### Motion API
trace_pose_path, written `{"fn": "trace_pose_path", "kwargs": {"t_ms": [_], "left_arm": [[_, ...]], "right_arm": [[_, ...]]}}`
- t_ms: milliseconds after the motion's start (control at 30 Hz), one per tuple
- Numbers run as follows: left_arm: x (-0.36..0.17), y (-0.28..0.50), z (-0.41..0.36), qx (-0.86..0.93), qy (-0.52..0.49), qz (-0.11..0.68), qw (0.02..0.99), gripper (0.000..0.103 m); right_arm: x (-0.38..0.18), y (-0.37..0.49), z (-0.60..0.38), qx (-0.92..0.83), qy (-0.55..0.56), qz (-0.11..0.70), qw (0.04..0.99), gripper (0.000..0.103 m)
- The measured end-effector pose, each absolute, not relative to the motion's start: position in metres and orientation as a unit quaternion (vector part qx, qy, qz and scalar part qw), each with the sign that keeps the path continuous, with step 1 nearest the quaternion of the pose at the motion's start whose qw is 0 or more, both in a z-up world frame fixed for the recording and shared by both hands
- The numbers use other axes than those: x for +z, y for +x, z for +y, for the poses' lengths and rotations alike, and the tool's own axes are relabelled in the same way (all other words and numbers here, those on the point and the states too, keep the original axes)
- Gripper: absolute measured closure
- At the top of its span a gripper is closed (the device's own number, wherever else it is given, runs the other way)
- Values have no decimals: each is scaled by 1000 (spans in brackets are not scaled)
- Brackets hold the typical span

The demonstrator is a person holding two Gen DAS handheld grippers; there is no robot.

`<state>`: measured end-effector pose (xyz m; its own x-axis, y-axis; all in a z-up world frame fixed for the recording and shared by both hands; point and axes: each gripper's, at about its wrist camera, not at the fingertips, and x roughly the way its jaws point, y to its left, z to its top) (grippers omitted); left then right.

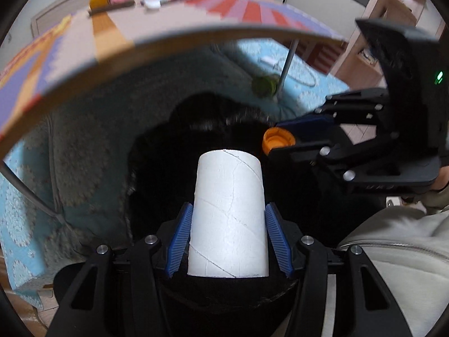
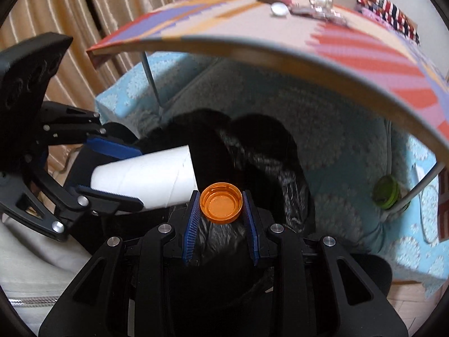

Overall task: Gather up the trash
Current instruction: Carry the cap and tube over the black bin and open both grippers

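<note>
No legible text, label, brand or number was found in either wrist view. Embossed marks on the underside of the right gripper (image 1: 276, 137), seen from the left wrist camera, were too blurred to read. A green indicator light glowed on its housing; it carried no characters.

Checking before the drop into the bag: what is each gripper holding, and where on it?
The left gripper holds a white cardboard tube by its sides near one end. The right gripper holds an orange bottle cap by its rim.
</note>
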<state>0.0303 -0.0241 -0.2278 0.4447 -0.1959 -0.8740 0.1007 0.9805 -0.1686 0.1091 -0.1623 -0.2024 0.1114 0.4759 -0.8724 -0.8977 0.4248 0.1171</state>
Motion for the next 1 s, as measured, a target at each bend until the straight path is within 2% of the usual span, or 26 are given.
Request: {"fn": "trace_pose_path", "kwargs": {"t_ms": [333,400,467,500,1000], "left_arm": [[-271,48,-42,-98,-51,555,825,50],[-269,47,-44,-98,-48,552,827,50],[-270,46,-42,-96,-47,552,827,41],[-271,47,-41,-89,-46,553,827,40],[-243,22,-8,-69,-73,528,843,39]], "right_arm": [[-223,113,-163,476,-221,490,696,73],[-224,114,-162,477,-219,494,694,73],[-227,114,-161,477,-216,499,691,73],[-228,114,-161,477,-215,500,690,73],[-242,100,-145,519,-202,531,639,72]]}}
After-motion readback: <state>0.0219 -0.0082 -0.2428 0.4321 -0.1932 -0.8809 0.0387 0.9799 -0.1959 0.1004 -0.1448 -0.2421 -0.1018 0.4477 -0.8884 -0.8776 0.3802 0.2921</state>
